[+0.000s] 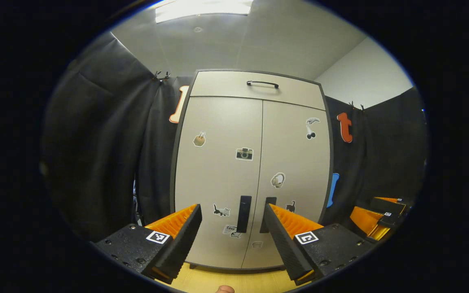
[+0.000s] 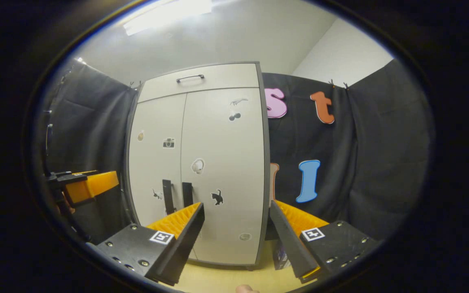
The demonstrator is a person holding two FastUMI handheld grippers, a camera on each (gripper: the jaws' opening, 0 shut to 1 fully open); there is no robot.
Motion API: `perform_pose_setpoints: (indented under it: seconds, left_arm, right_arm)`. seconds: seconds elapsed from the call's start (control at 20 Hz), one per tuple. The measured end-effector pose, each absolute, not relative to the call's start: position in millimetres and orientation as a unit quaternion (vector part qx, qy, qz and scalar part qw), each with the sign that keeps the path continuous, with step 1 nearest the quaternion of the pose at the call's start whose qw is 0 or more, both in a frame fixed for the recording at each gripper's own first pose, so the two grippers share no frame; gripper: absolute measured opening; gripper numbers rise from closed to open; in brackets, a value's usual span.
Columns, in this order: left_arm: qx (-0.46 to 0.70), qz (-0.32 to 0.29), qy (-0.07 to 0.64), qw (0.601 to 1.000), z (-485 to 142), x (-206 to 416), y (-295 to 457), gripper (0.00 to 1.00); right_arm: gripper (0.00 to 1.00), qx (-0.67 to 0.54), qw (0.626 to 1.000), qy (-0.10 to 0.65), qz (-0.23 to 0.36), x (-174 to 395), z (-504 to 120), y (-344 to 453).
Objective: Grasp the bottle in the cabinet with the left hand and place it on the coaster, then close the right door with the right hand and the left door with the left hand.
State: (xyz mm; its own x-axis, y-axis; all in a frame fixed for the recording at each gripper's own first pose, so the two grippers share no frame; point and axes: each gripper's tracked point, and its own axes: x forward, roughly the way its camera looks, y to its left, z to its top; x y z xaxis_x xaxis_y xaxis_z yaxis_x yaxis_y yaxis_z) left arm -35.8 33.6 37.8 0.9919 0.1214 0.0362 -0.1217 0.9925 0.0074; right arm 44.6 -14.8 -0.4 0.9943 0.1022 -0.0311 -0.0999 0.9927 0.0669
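A pale grey cabinet (image 1: 255,171) stands straight ahead with both doors closed, so the bottle is hidden. Its two dark vertical handles (image 1: 244,213) meet at the centre seam, and stickers dot the doors. My left gripper (image 1: 232,213) is open, framing those handles from a short distance. In the right gripper view the same cabinet (image 2: 202,162) sits left of centre, and my right gripper (image 2: 236,209) is open in front of the right door's lower part. The other gripper (image 2: 90,185) shows at the left edge there, and the right one (image 1: 375,215) at the right edge of the left gripper view.
A drawer front with a dark handle (image 1: 262,84) tops the cabinet. Black cloth walls close in on both sides. A light wooden tabletop (image 1: 226,280) lies under the cabinet. A small dark object (image 2: 279,254) stands on the table beside the cabinet's right side.
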Motion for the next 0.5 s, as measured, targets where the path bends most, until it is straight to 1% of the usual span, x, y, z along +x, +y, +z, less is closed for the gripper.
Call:
perform_pose_setpoints:
  seconds: [0.25,0.5]
  left_arm:
    - [-0.006,0.043,-0.003,0.999,21.0,-29.7,12.1,0.96]
    - [-0.007,0.032,-0.004,0.999,20.2,-19.7,-8.9,0.96]
  right_arm:
    - [0.98,0.035,0.998,0.024,0.051,41.3,-3.8,-26.7]
    - [0.98,0.032,0.999,0.021,0.035,33.4,-7.2,-51.4]
